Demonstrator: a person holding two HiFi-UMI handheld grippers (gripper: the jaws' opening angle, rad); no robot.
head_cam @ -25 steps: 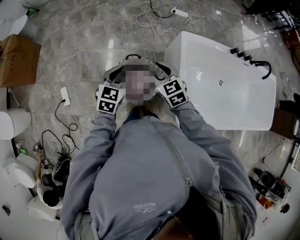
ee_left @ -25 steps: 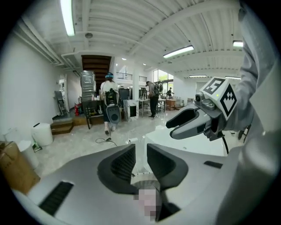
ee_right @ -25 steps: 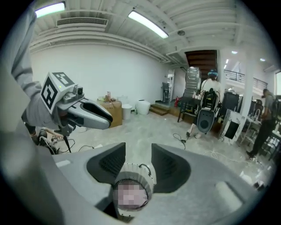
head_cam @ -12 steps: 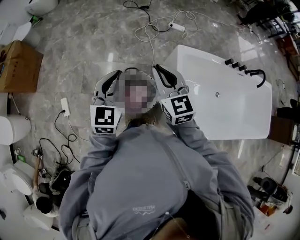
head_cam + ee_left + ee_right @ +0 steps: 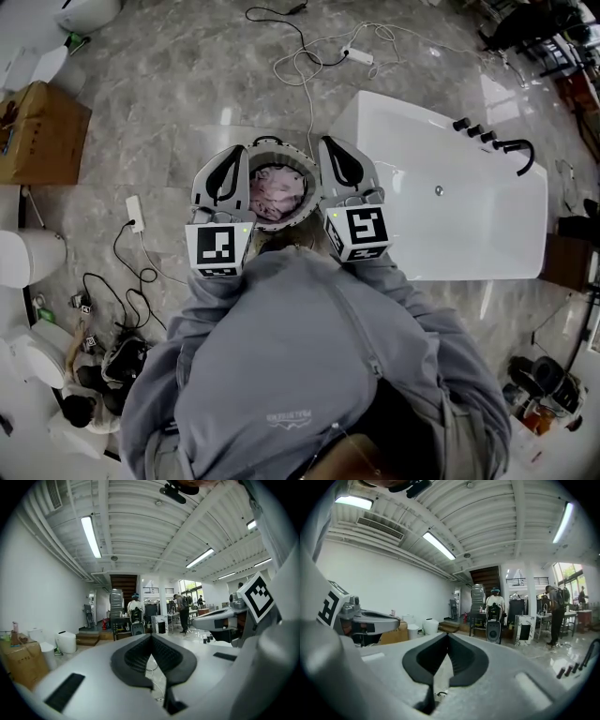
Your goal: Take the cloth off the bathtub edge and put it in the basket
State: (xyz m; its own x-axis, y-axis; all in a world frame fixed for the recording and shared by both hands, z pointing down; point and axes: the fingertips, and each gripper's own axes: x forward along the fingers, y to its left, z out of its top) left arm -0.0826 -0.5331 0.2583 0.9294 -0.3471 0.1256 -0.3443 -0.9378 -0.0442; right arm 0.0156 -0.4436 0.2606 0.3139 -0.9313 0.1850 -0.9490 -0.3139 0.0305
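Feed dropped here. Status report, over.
Left gripper shut, empty; right gripper same. Pink cloth lies in basket. Bathtub edge bare. Nothing obstructing.

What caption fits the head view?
Left gripper and right gripper, both shut, above a basket of pink cloth beside a white bathtub.

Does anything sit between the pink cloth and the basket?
Nothing visible: the pink cloth already lies inside the basket, with the left gripper and right gripper shut and empty on either side.

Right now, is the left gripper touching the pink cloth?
Apart. In its own view the left gripper has jaws shut on nothing, aimed across the room; the pink cloth lies in the basket.
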